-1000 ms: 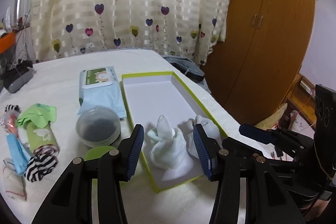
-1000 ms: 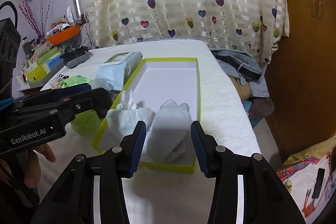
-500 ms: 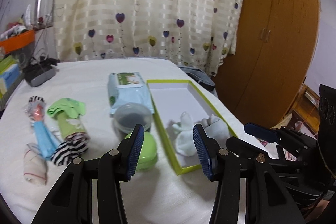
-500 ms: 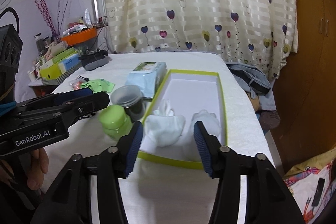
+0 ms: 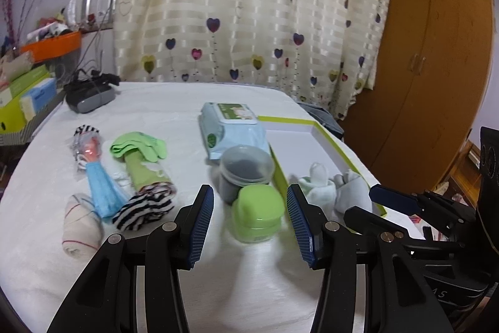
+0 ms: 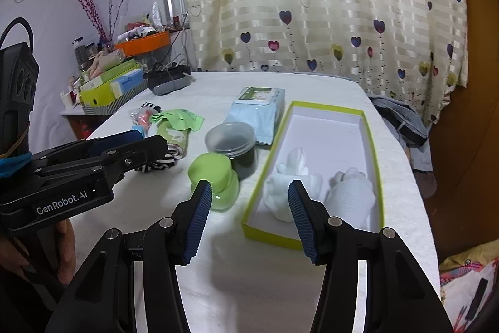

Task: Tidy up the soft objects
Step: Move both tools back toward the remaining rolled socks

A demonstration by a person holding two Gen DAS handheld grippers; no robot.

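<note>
Between placements: two white sock bundles [image 6: 321, 192] in green-edged box [image 6: 372, 145]; left gripper [image 5: 251, 222] and right gripper [image 6: 249, 217] fingers apart, empty. Next, likely: reach for remaining rolled socks [image 5: 124, 186] on table [image 5: 249, 280].

Black fingers [image 5: 202, 223], blue ribbed pads [image 6: 299, 217], perhaps rubber

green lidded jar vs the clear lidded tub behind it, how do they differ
The green lidded jar is opaque bright green; the clear lidded tub is see-through with dark contents. The jar stands nearer the grippers, the tub behind it, beside the green-rimmed box. Both stand upright with lids on.
</note>
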